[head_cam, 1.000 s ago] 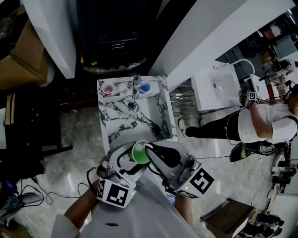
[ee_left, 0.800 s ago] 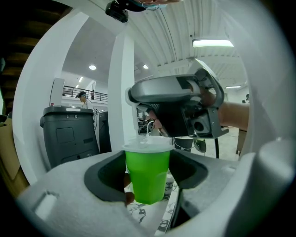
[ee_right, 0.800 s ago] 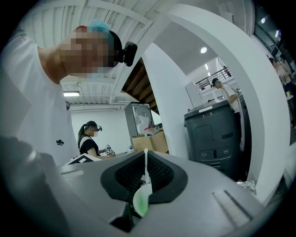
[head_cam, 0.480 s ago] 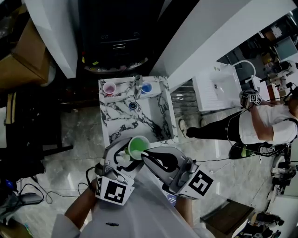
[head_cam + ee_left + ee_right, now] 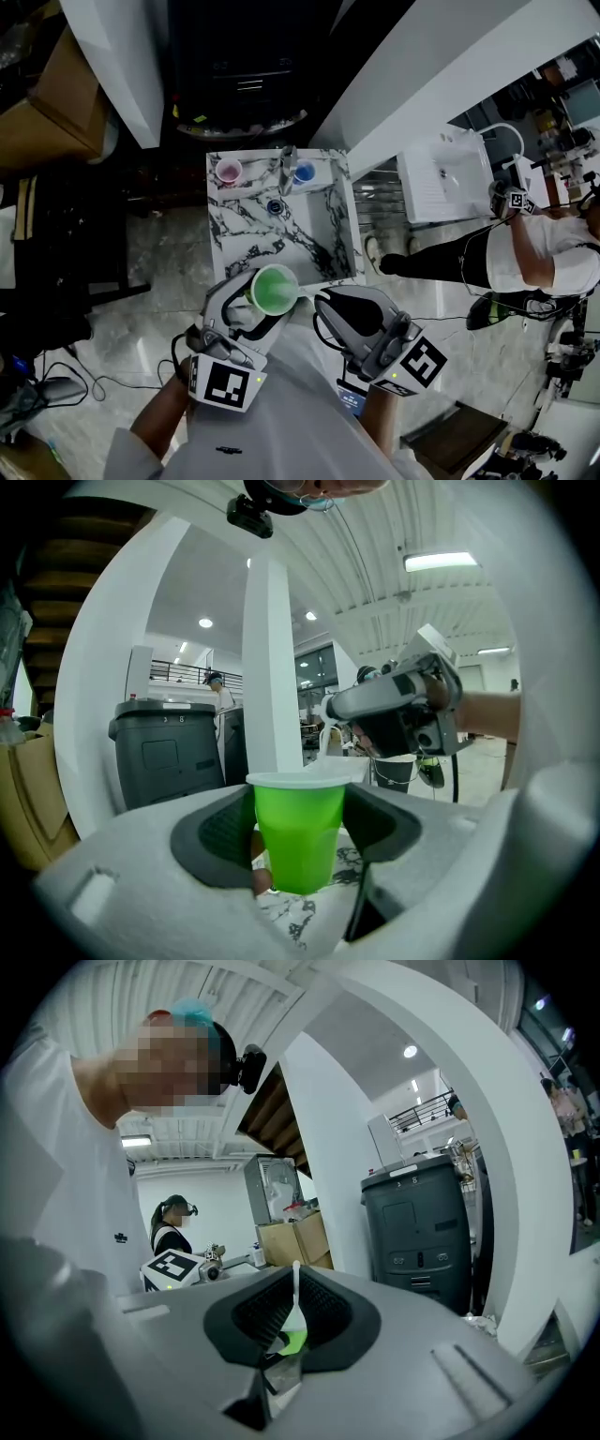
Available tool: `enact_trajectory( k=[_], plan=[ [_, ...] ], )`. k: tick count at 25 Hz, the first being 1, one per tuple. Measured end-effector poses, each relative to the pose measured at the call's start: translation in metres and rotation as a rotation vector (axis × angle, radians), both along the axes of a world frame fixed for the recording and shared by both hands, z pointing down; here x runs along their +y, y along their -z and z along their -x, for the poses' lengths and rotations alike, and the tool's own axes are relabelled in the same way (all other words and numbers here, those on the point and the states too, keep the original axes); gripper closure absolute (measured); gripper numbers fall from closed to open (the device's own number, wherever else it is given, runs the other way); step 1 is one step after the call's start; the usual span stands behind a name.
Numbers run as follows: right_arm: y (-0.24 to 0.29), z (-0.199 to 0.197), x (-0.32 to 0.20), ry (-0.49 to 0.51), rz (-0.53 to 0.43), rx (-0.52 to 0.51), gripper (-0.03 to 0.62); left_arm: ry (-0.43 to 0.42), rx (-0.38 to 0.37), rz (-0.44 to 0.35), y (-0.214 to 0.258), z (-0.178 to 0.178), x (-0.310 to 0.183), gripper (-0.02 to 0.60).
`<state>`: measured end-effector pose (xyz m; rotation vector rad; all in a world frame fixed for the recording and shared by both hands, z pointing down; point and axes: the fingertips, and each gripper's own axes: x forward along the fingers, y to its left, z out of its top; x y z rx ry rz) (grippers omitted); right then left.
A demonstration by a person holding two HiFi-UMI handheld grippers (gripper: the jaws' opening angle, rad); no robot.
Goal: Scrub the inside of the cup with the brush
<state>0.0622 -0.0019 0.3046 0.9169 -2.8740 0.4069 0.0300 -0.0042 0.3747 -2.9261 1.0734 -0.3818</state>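
The left gripper (image 5: 249, 311) is pinching the green cup (image 5: 298, 829) over the marble table's (image 5: 281, 239) near edge. The right gripper (image 5: 328, 314) is clamping the brush (image 5: 296, 1302) off that same edge, outside the cup. Scrubbing is probably paused or yet to begin.

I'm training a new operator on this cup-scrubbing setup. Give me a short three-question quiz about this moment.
1. True or false: the brush held in the right gripper is inside the green cup.
2. Which gripper grips the green cup? A) left gripper B) right gripper C) neither
3. Fill in: on the marbled counter, along with the pink cup, stands a second cup coloured ____.
Key: 1 false; 2 A; 3 blue.
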Motion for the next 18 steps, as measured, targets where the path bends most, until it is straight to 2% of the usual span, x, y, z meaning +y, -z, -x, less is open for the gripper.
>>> enact_trajectory(
  k=[7,18],
  plan=[
    [-0.002,-0.001,-0.013,-0.058,-0.006,-0.020,0.566,-0.038,-0.001,0.005,-0.002,-0.011,0.011,0.282],
    [0.017,0.021,-0.001,0.041,-0.032,-0.138,0.572,-0.092,-0.032,0.017,-0.012,-0.031,0.019,0.282]
  ],
)
